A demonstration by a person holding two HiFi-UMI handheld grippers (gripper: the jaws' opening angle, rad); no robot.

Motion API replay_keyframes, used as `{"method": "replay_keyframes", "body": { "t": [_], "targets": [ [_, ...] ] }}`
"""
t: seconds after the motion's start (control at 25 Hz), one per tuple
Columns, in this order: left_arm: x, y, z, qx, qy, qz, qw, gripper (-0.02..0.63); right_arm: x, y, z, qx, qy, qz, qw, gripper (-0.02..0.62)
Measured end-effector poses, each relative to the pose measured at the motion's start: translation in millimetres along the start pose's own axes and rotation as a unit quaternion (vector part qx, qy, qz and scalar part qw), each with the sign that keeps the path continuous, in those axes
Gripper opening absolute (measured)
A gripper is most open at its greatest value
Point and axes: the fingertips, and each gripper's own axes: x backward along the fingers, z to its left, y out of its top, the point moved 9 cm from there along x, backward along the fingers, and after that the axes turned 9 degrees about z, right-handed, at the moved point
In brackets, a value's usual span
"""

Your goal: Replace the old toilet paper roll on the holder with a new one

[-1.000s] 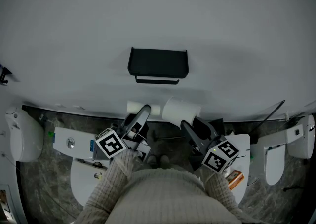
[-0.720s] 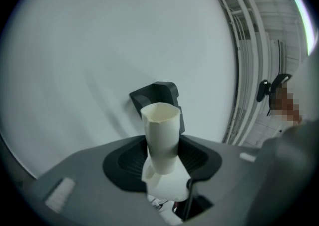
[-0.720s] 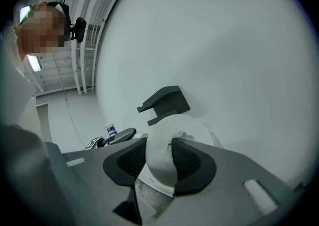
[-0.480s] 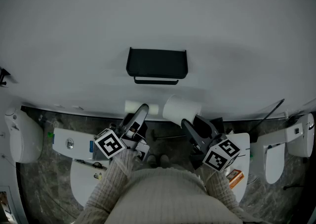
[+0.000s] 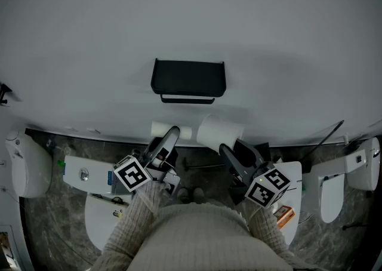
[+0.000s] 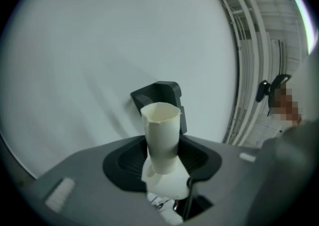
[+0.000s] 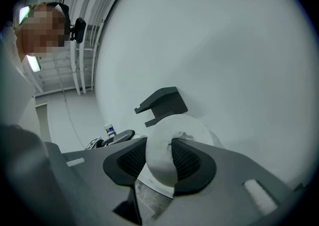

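A black toilet paper holder hangs on the white wall with nothing on its bar. Below it and to the left, my left gripper is shut on an empty cardboard tube, which has a scrap of white paper still stuck to it. In the left gripper view the tube stands upright between the jaws, in front of the holder. My right gripper is shut on a full white toilet paper roll, below the holder's right end. The roll sits between that gripper's pads, with the holder beyond it.
White toilets stand along the wall at far left, lower left and right, on a dark marbled floor. A thin dark rod leans by the right toilet. My knitted sleeves fill the bottom of the head view.
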Motion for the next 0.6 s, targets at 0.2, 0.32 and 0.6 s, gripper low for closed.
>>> {"method": "replay_keyframes", "body": {
  "t": [0.2,0.32,0.6],
  "targets": [
    [-1.1,-0.8,2.9,0.012,-0.003,-0.006,0.9999,0.178,0.1,0.6,-2.3,0.000,-0.001,-0.002,1.000,0.146],
    [-3.9,0.0,1.9,0.012,-0.007,-0.008,0.9999,0.178,0.6,1.4,-7.0,-0.005,-0.002,-0.007,1.000,0.146],
    [-11.7,-3.2,5.6,0.020,-0.015,0.001,0.9997,0.178,6.2,13.2,-23.1,-0.010,-0.005,-0.031,0.999,0.145]
  ]
}}
